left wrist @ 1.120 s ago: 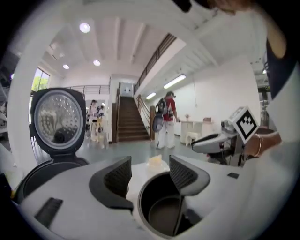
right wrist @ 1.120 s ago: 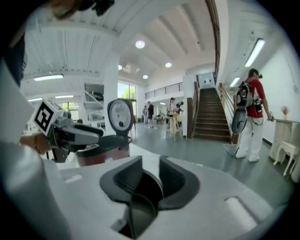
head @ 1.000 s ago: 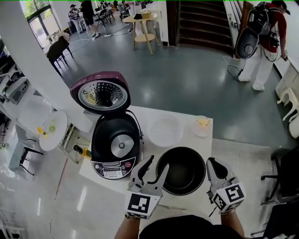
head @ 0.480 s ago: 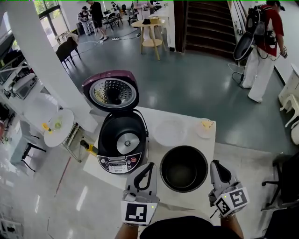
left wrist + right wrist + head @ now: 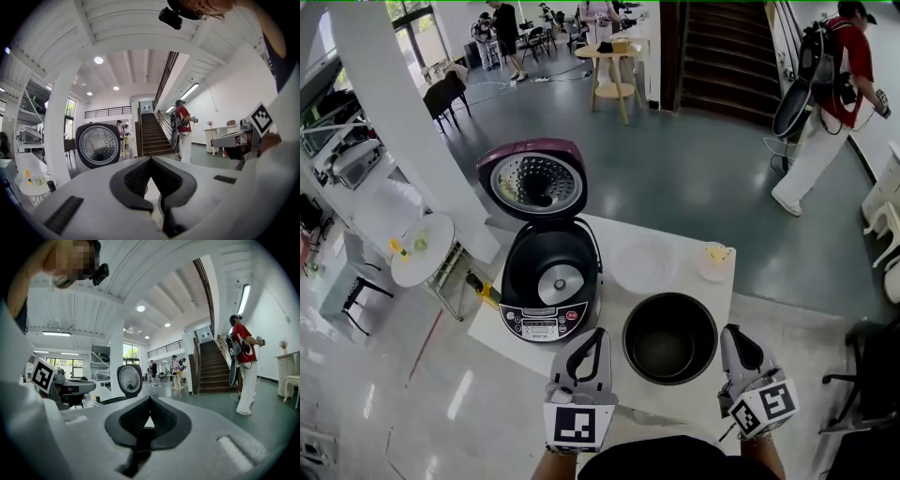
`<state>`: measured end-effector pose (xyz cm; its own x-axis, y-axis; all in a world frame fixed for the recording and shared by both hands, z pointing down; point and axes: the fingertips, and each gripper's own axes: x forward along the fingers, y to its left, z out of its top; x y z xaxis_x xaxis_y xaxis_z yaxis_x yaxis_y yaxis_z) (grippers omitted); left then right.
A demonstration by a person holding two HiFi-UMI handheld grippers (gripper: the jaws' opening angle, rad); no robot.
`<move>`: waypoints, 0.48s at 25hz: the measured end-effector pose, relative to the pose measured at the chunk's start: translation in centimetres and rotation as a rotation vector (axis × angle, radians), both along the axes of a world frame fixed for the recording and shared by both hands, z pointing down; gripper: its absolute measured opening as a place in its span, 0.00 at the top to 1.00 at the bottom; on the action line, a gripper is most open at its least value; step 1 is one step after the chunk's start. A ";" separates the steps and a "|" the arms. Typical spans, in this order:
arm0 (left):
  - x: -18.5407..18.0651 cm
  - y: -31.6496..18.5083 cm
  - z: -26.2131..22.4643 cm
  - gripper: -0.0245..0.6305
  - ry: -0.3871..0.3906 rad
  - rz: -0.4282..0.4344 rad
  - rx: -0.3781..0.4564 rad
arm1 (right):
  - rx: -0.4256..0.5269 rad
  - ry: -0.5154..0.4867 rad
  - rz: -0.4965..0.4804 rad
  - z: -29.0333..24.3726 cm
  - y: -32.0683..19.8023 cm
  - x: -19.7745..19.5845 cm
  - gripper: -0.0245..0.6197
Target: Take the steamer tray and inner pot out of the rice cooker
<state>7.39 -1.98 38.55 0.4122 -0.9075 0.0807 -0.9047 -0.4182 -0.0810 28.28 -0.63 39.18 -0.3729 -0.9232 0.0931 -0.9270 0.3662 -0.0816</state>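
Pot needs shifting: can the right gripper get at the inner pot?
Probably yes: the inner pot sits beside the right gripper, nothing between them, though its jaws are shut.

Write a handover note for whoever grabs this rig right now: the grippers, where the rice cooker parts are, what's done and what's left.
Left gripper: jaws shut, empty, over the near side of the table, beside the rice cooker.
Right gripper: jaws shut, empty, just right of the inner pot.
Rice cooker: lid up, cavity empty, heating plate showing.
Inner pot: upright on the table, right of the cooker.
Steamer tray: on the table, behind the pot.
Done: both parts are out.
Left: apparently nothing.
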 end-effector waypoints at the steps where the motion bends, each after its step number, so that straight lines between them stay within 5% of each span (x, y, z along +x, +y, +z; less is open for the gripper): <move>1: -0.1 0.0 0.1 0.96 -0.006 -0.007 0.002 | -0.001 0.004 -0.001 0.1 0.1 0.0 0.96; 12: 0.9 0.7 0.4 0.96 -0.039 0.049 0.001 | -0.026 0.022 0.009 1.1 0.1 0.6 0.96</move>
